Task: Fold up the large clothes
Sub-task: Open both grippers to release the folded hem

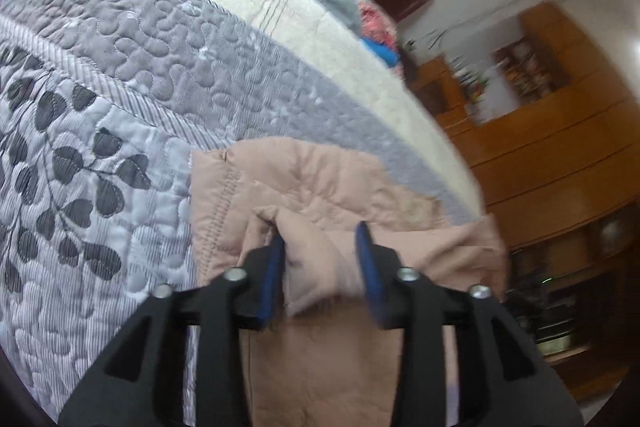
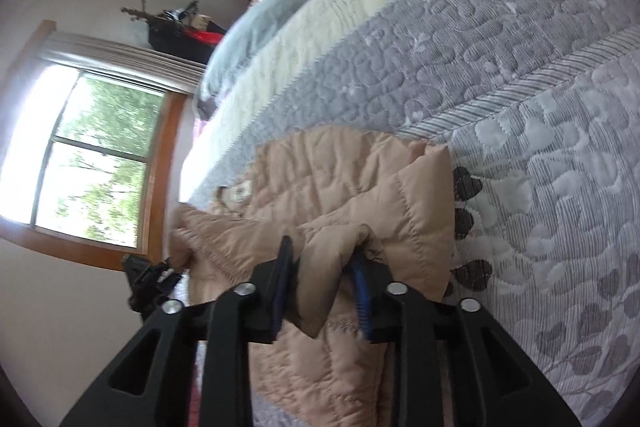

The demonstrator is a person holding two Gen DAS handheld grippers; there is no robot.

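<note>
No legible text, label, brand, number or sign appears in either wrist view.

Quilted jacket point(image 1: 320, 187): plain pale pinkish tan, stitched in rectangular panels. Bedspread point(image 1: 100, 155): light grey, fine stripes, dark grey leaf sprigs; toward its far edge a mid-grey pebble-stitched band, then cream. Gripper pads point(image 1: 274, 267): blue on black fingers.
</note>
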